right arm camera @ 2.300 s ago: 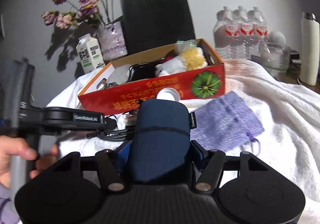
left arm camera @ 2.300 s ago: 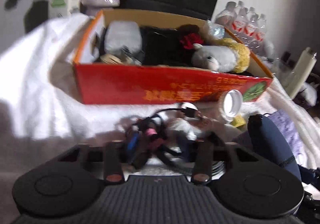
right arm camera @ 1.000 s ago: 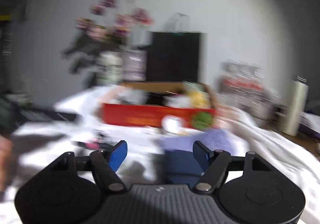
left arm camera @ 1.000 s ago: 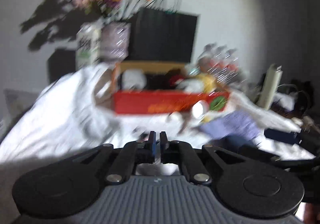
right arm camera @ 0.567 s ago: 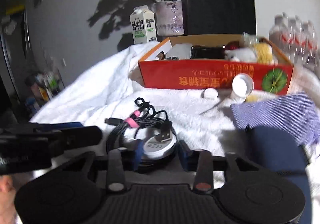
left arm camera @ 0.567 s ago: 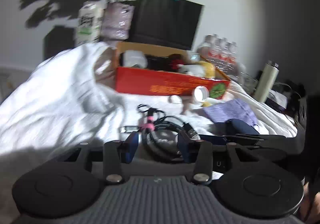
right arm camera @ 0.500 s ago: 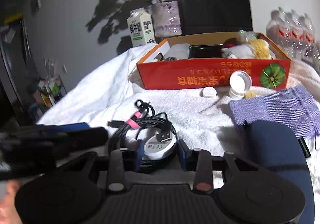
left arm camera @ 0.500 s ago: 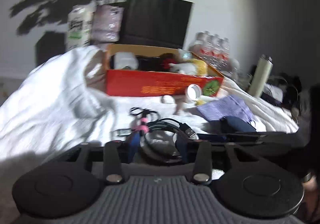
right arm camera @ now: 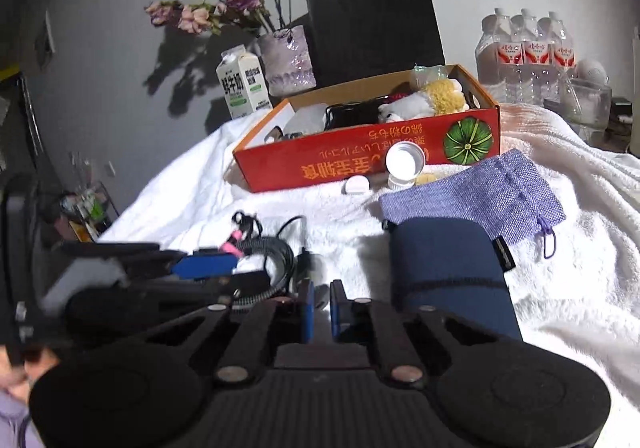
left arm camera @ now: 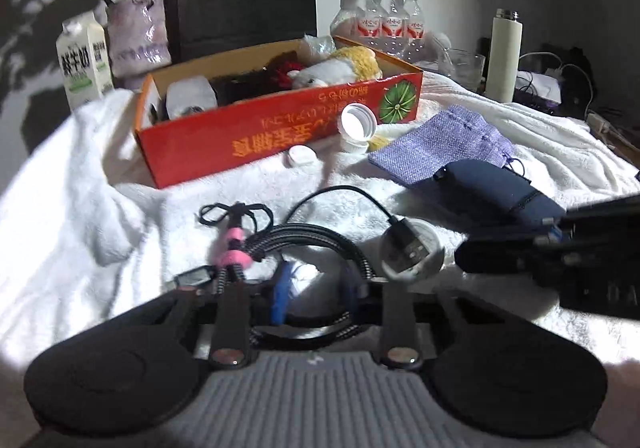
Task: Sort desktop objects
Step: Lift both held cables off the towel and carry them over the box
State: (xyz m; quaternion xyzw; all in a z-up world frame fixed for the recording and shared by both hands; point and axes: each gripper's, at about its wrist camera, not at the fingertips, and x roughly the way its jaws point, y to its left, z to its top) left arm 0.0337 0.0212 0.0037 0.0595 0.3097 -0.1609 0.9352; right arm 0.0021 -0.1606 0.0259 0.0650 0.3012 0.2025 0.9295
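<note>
A coiled black braided cable (left arm camera: 320,244) with a pink tie and a small white round device (left arm camera: 412,252) lie on the white blanket. My left gripper (left arm camera: 314,294) is open, its blue pads on either side of the coil's near edge. My right gripper (right arm camera: 319,308) has its jaws nearly together, with only a narrow gap and nothing clearly between them, just right of the cable coil (right arm camera: 276,260). A navy pouch (right arm camera: 448,268) lies right of it, a purple woven bag (right arm camera: 476,195) behind.
A red cardboard box (left arm camera: 280,131) holding a plush toy and other items stands at the back. A white bottle (left arm camera: 358,123) and a loose cap (left arm camera: 301,156) lie before it. Milk carton (left arm camera: 82,61), flower vase, black paper bag, water bottles and a thermos stand behind.
The right gripper moved off the coil to its right and narrowed its jaws. The left gripper stayed open over the cable coil, edging closer.
</note>
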